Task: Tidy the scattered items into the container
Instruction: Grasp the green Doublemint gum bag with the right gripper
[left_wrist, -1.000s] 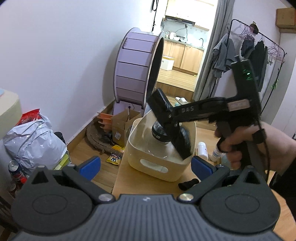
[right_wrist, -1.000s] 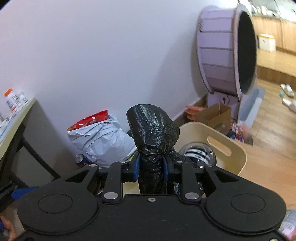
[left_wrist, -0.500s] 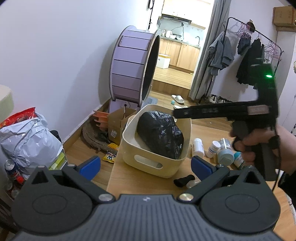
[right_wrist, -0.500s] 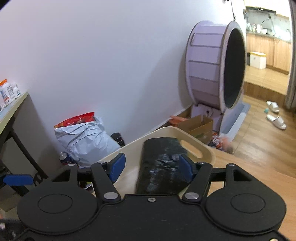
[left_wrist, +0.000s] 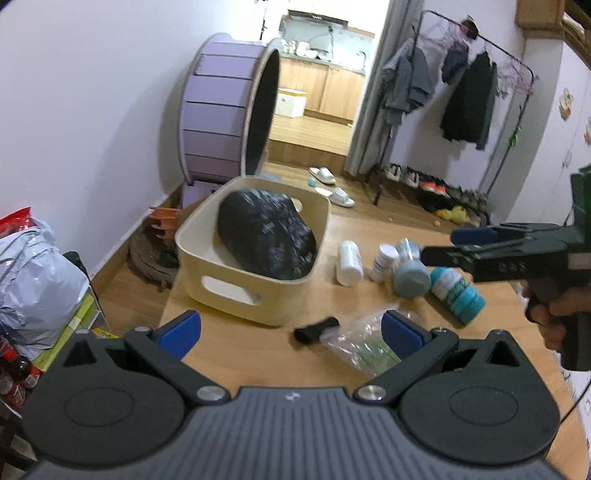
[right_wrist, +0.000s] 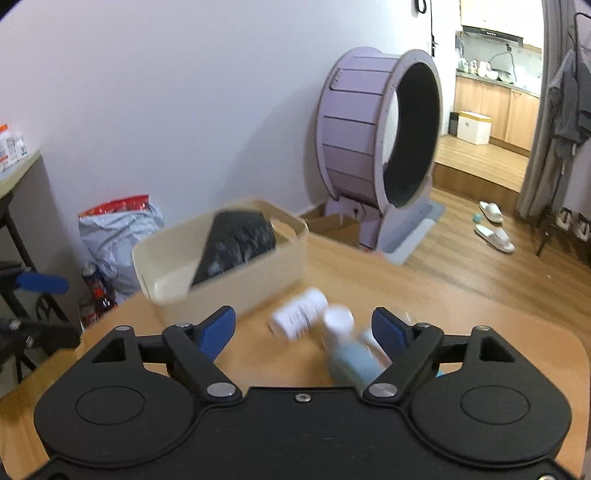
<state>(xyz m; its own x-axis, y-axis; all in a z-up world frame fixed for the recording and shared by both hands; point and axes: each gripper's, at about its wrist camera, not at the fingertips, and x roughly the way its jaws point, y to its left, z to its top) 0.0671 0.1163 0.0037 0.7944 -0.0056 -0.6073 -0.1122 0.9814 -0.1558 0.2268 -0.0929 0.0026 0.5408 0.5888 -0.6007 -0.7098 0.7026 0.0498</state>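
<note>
A cream bin (left_wrist: 236, 295) stands on the wooden table with a black plastic bag bundle (left_wrist: 266, 236) lying inside it. To the right of the bin lie white bottles (left_wrist: 349, 258), a teal-lidded jar (left_wrist: 412, 280) and a teal bottle (left_wrist: 458, 291). Nearer me are a clear plastic bag (left_wrist: 362, 339) and a small black item (left_wrist: 316, 330). My left gripper (left_wrist: 291, 326) is open, low over that black item. My right gripper (left_wrist: 452, 245) (right_wrist: 303, 326) hovers above the bottles (right_wrist: 299, 317); its jaws are opening and nothing is pressed between them.
A purple cat wheel (left_wrist: 229, 114) stands against the wall behind the table. A grey sack (left_wrist: 33, 280) and cans sit on the floor at the left. A clothes rack (left_wrist: 461, 96) and slippers (left_wrist: 325, 175) are farther back. A cardboard box (right_wrist: 336, 225) lies beyond the table's edge.
My right gripper let go of the black bag, which now lies in the bin. It opened and pulled back to the right, over the bottles. My left gripper came lower toward the table.
</note>
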